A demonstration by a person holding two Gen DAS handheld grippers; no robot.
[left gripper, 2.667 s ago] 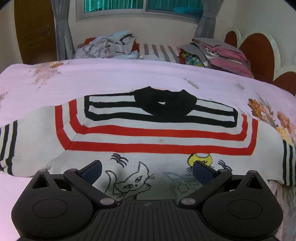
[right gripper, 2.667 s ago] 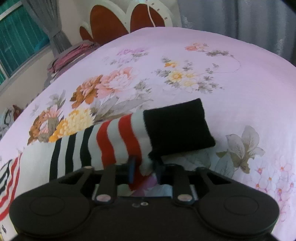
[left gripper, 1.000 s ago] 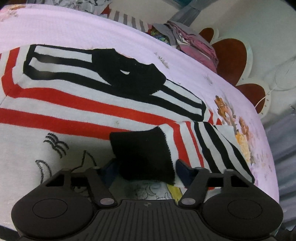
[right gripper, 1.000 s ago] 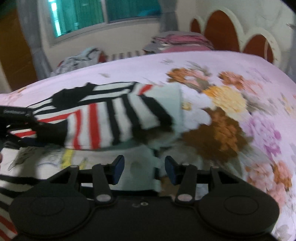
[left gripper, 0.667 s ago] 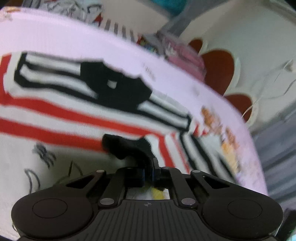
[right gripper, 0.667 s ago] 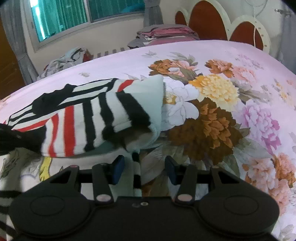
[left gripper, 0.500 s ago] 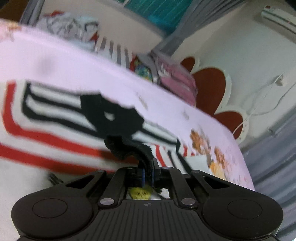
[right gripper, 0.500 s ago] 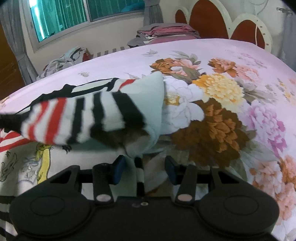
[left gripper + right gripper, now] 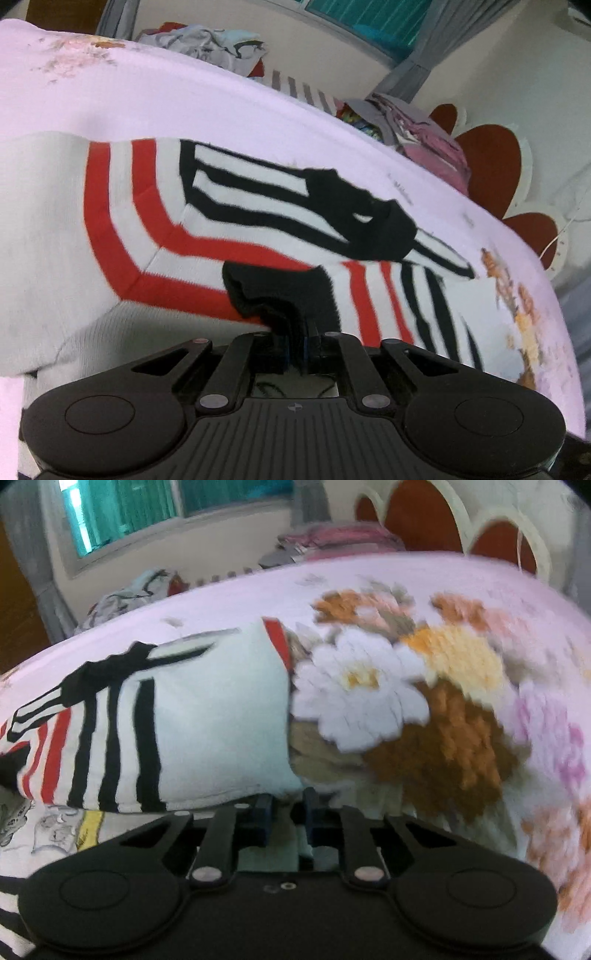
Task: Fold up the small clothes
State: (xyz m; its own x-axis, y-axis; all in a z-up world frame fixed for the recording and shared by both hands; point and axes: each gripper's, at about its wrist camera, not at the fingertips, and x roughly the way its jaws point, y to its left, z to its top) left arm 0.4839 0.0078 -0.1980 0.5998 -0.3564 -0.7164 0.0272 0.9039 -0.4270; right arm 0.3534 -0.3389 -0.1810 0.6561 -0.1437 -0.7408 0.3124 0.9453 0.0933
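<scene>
Right gripper closed on sweater edge

The sweater is a small knitted one, white with red and black stripes and a black collar. It lies spread flat on the bed, front side up, with cartoon drawings on the lower part of the body. One sleeve is folded inward across the chest, so its red and black stripes cross over the body stripes. The black cuff at the end of this sleeve is bunched and lifted a little above the body, over the red stripes
</scene>
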